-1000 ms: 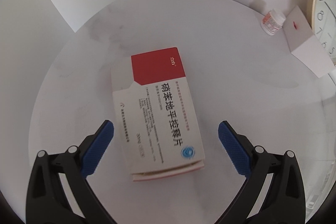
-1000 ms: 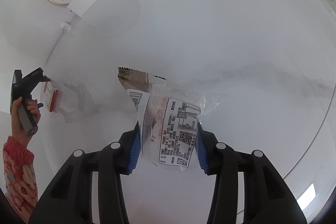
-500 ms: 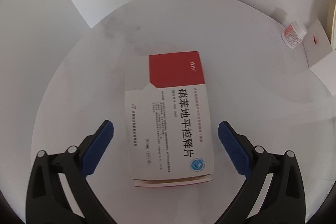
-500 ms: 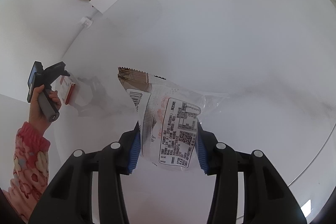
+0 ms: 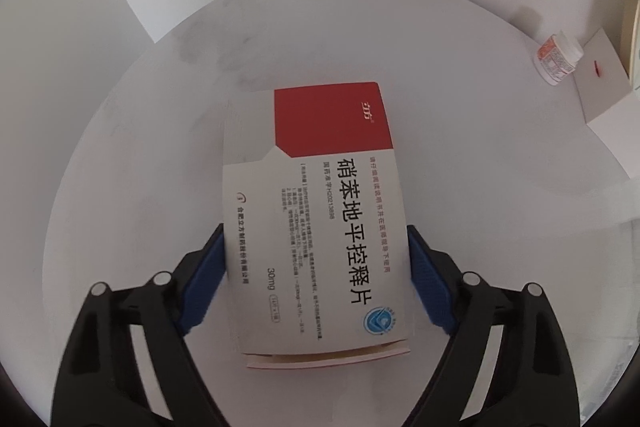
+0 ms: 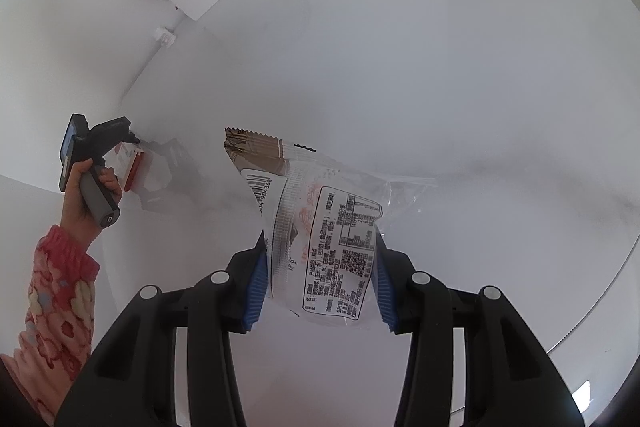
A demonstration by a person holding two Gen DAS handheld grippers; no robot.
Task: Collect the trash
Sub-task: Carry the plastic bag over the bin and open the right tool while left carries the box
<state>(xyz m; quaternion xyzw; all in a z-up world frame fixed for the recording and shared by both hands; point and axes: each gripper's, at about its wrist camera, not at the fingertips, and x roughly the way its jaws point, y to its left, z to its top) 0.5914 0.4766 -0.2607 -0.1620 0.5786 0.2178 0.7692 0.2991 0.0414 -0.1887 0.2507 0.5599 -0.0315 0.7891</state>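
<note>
Closing, left tool [image 5: 316, 279] now flanks medicine box [image 5: 320, 227]; right tool [image 6: 320, 283] grips wrapper [image 6: 324, 247].

My 2 cameras look steeply down at the white table [image 5: 480, 167]. The left one is close over the medicine box [image 5: 320, 219]. The right one sees that box [image 6: 130, 165] far off.

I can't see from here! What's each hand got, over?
Left gripper: jaws just closed onto the red-and-white medicine box. Right gripper: shut on the snack wrapper. Nothing in the way, over.
</note>
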